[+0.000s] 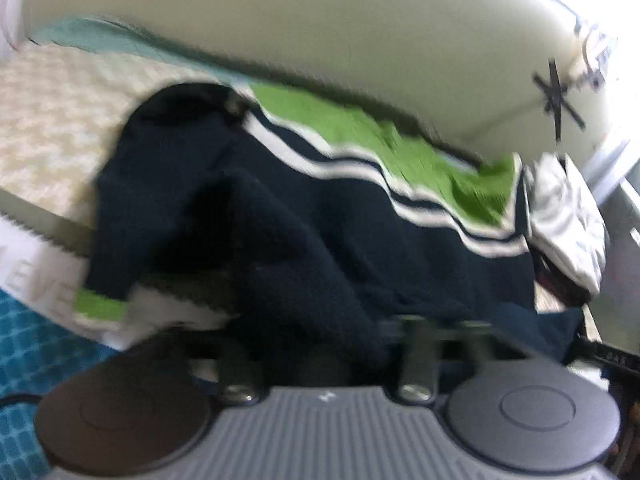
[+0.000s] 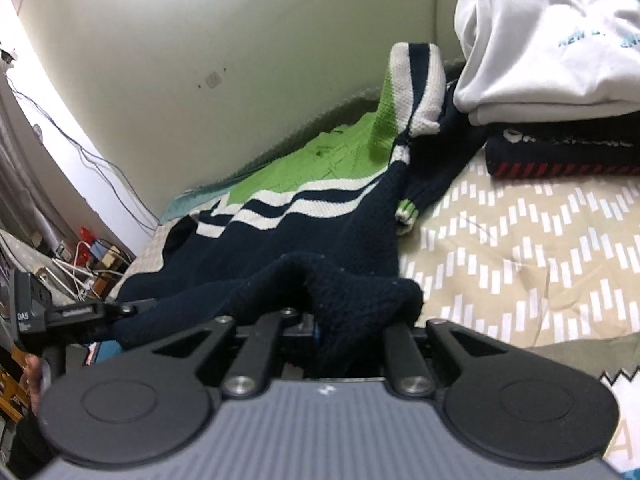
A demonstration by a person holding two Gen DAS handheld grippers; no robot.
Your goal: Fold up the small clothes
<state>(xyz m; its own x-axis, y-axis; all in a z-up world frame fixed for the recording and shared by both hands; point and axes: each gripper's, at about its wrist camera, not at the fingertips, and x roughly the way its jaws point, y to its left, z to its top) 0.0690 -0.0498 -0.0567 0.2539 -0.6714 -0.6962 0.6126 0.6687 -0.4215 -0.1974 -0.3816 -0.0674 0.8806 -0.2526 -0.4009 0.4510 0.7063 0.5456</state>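
A small navy knit sweater (image 1: 320,216) with white stripes and a green top lies on the bed, its hem raised toward both cameras. My left gripper (image 1: 332,344) is shut on the navy hem; the view is blurred. My right gripper (image 2: 340,332) is shut on the sweater's hem (image 2: 340,292), which bunches over its fingers and hides them. The sweater (image 2: 300,216) stretches away toward the wall, one sleeve (image 2: 416,196) with a green cuff lying to the right. The left gripper (image 2: 80,314) shows at the right wrist view's left edge, holding the same hem.
The bed has a beige patterned cover (image 2: 520,248). A stack of folded clothes, white on dark (image 2: 552,60), sits at the back right against the wall (image 2: 200,40). It also shows in the left wrist view (image 1: 568,216). Cables and clutter (image 2: 84,252) lie beyond the bed's left end.
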